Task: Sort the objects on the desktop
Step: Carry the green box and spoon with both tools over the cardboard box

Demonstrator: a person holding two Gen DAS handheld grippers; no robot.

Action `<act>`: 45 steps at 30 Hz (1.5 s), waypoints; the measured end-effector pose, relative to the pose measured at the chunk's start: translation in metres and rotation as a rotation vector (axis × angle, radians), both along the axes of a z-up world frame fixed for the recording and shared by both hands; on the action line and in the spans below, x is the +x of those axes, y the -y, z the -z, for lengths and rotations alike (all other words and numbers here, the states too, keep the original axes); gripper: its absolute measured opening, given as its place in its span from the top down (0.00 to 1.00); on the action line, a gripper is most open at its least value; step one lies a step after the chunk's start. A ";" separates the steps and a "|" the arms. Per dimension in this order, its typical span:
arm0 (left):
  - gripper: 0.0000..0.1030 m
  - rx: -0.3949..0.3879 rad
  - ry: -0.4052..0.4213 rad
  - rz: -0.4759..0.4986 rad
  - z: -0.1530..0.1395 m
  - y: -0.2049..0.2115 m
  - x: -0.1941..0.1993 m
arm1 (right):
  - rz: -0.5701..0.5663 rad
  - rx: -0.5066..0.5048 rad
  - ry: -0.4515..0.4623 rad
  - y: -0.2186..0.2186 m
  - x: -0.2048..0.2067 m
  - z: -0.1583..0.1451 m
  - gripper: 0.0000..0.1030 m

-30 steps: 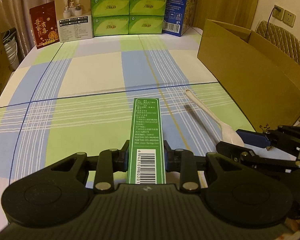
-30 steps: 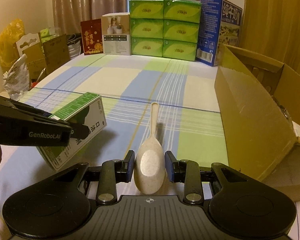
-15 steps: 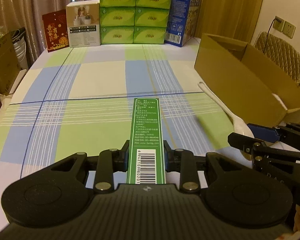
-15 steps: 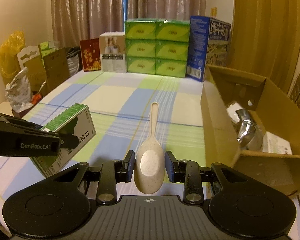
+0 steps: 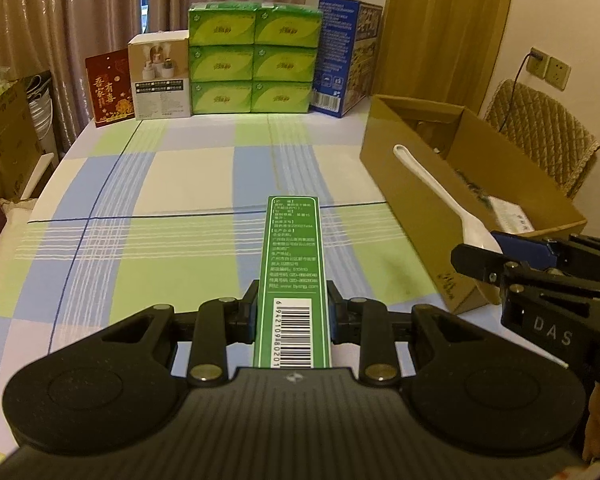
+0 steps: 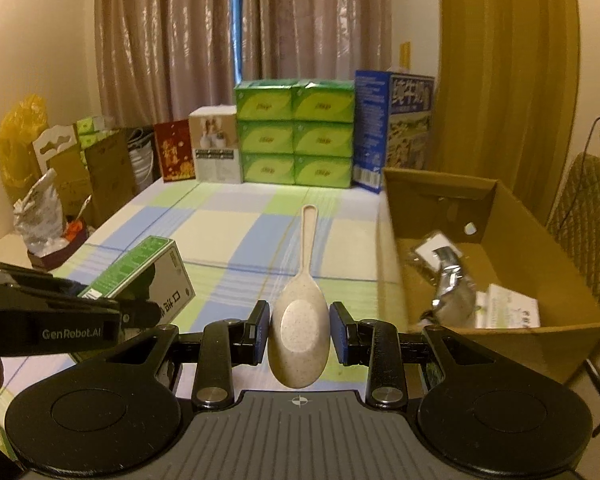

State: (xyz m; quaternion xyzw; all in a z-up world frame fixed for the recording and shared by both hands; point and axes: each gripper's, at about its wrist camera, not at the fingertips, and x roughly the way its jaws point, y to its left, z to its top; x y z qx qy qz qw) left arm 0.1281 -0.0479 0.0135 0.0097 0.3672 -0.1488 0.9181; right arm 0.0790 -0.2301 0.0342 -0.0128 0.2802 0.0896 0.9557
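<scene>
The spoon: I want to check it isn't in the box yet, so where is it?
The spoon is clamped by its bowl in the right gripper, held above the table just left of the cardboard box, handle pointing away.

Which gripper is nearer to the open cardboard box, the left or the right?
Right. The right gripper, holding the spoon, is beside the cardboard box at its near corner. The left gripper, holding the green carton, stays further left over the table.
</scene>
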 end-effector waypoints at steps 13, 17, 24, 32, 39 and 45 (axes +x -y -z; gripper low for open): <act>0.75 -0.040 0.037 0.115 -0.032 0.061 -0.013 | 0.135 0.013 0.042 0.065 -0.016 -0.033 0.71; 0.75 -0.045 0.048 0.156 -0.042 0.083 -0.013 | 0.179 0.017 0.049 0.086 -0.016 -0.039 0.71; 0.75 -0.053 0.056 0.218 -0.050 0.119 -0.010 | 0.225 0.016 0.066 0.120 -0.014 -0.046 0.71; 0.75 -0.053 0.063 0.255 -0.055 0.153 -0.003 | 0.241 0.002 0.064 0.147 -0.007 -0.048 0.71; 0.75 -0.049 0.067 0.277 -0.056 0.178 0.009 | 0.231 -0.010 0.048 0.162 0.010 -0.043 0.71; 0.75 -0.047 0.067 0.290 -0.057 0.195 0.025 | 0.220 -0.014 0.042 0.172 0.025 -0.040 0.71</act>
